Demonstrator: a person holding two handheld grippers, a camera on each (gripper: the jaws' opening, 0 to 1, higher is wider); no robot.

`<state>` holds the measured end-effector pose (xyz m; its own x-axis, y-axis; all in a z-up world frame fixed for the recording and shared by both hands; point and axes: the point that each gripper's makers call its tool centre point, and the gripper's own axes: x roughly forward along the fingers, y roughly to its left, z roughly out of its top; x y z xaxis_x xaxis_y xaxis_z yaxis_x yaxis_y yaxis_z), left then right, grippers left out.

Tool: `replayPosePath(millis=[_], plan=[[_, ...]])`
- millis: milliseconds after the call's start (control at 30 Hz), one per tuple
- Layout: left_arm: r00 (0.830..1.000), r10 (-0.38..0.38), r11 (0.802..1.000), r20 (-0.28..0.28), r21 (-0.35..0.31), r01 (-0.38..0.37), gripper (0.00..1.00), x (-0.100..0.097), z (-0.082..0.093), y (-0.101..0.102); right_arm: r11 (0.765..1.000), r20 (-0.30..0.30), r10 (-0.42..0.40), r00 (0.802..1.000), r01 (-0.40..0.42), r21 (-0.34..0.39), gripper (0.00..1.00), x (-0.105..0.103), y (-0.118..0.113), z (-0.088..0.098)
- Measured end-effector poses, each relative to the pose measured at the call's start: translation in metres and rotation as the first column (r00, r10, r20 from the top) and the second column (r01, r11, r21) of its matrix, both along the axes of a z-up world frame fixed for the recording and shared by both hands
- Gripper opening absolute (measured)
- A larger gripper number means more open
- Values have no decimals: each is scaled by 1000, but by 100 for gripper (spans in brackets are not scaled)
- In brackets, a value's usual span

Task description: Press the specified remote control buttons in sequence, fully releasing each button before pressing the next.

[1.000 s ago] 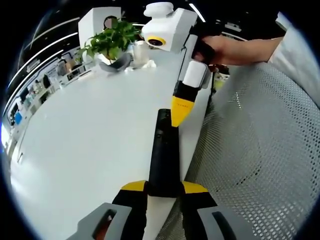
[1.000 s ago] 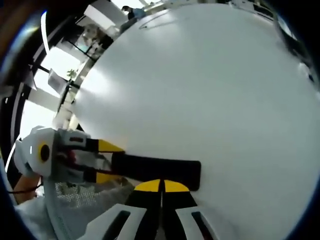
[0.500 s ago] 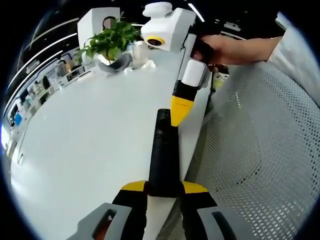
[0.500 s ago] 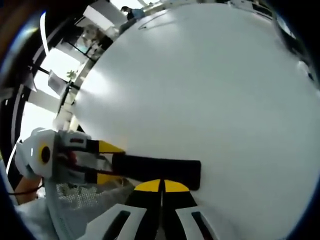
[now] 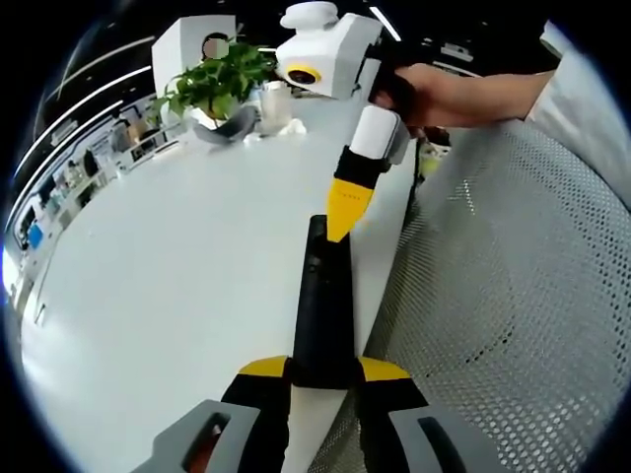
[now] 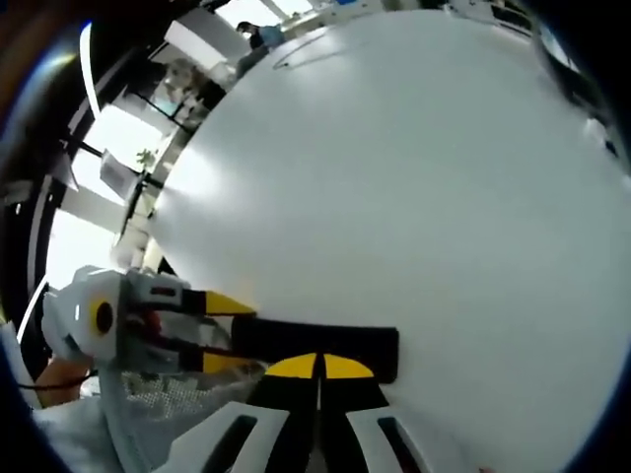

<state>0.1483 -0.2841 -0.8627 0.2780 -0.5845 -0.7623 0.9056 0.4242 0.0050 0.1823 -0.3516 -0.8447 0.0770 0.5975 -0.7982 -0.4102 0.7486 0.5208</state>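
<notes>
**Left gripper view: remote held lengthwise, presser at its far end**

Left gripper view: the left gripper (image 5: 320, 379) is clamped on the near end of the long black slab-shaped remote control (image 5: 321, 296). The remote's long axis runs straight away from the jaws, roughly parallel to the near edge of the white counter (image 5: 168, 266) and close beside that edge. Button face isn't readable from here.

The right gripper (image 5: 340, 219) comes in from the top right, held by a person's hand (image 5: 434, 94). Its yellow tips are pinched together into a single point, holding nothing. That point sits at the remote's far end, at or just above the surface; contact can't be confirmed.

Right gripper view: the right gripper's (image 6: 317, 367) own yellow tips are together, hovering over the remote (image 6: 315, 340), which lies crosswise under them. The left gripper (image 6: 225, 332) grips the remote's end from the left.

Key relation: the remote is directly under the right gripper tip, so the press axis is straight down onto the remote's far end. The left gripper is the anchor, the right one is the presser and the nearer to the buttons.

Judgement: either just off a button or about to land. Any sideways drift puts the tip off the narrow remote, so keep the approach square.

Background: a leafy green potted plant (image 5: 215, 84) at the counter's far end, white perforated mesh chair (image 5: 513, 296) just off the near edge.
</notes>
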Motion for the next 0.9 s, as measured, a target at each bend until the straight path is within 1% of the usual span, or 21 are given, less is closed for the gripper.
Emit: replayPosePath(millis=[167,267,367,400,467,567,667,767,800,900], plan=[[1000,-1,1000,1,2,1,24,0,0,0,999,-4,27,1000,-27,-30,0,-4,2,-5],[1000,-3,1000,2,2,3,24,0,0,0,996,16,55,998,-54,-64,0,-5,0,-8],[1000,-2,1000,1,4,2,24,-1,0,-1,998,35,50,998,-48,-51,0,-3,1,-5],[1000,-3,1000,2,6,3,24,-1,1,-1,998,30,43,999,-42,-42,0,-2,1,-5],[1000,-6,1000,3,9,6,24,-1,0,-1,998,25,39,999,-38,-47,0,-2,-1,-6],[1000,-10,1000,3,9,10,24,-2,0,-1,998,28,37,999,-36,-46,0,-1,0,-6],[1000,-12,1000,3,11,12,24,-2,0,-1,998,23,45,999,-44,-37,0,-3,2,-5],[1000,-24,1000,3,11,24,24,-3,0,-2,997,22,60,998,-59,-46,0,-4,3,-8],[999,-46,999,14,17,46,24,-5,0,-4,997,16,63,998,-62,-50,0,-5,3,-8],[999,-47,999,19,28,47,24,-5,-1,-4,997,18,62,998,-61,-47,0,-5,2,-7]])
